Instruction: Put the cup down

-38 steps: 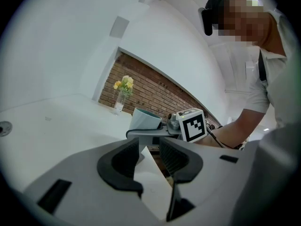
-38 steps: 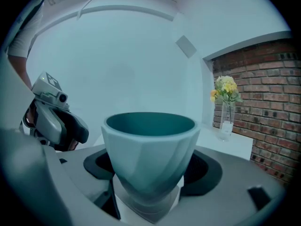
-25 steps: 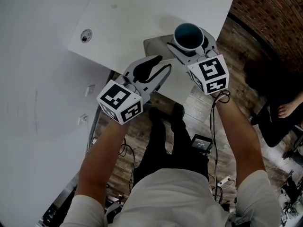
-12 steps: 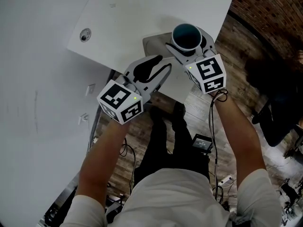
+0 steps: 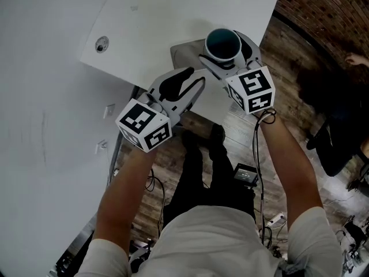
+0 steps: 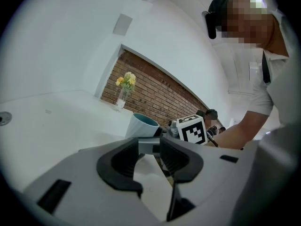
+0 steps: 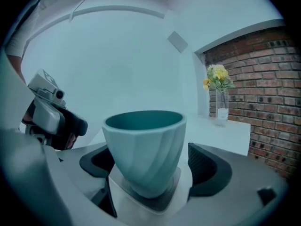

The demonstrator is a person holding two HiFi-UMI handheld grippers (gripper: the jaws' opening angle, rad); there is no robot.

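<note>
A pale blue-green ribbed cup [image 5: 223,44] [image 7: 143,145] stands upright on a grey square coaster [image 5: 184,53] [image 7: 160,199] near the white table's right edge. My right gripper [image 5: 228,52] [image 7: 150,169] straddles the cup and its jaws are opening. A gap shows between the right pad [image 7: 207,166] and the cup wall. My left gripper [image 5: 194,79] [image 6: 150,157] hovers over the table's front edge just left of the coaster, open, with nothing between its pads. The left gripper view shows the cup [image 6: 141,125] beside the right gripper's marker cube [image 6: 192,128].
The white table [image 5: 173,10] has a round metal grommet [image 5: 102,42] at its left. A glass vase of yellow flowers [image 6: 123,91] [image 7: 218,95] stands at the far end before a brick wall. Below lie the wooden floor, cables and a small black device [image 5: 245,175].
The right gripper and cup shifted slightly left and farther onto the table. The right jaws now stand a little wider around the cup. The left gripper has barely moved.
</note>
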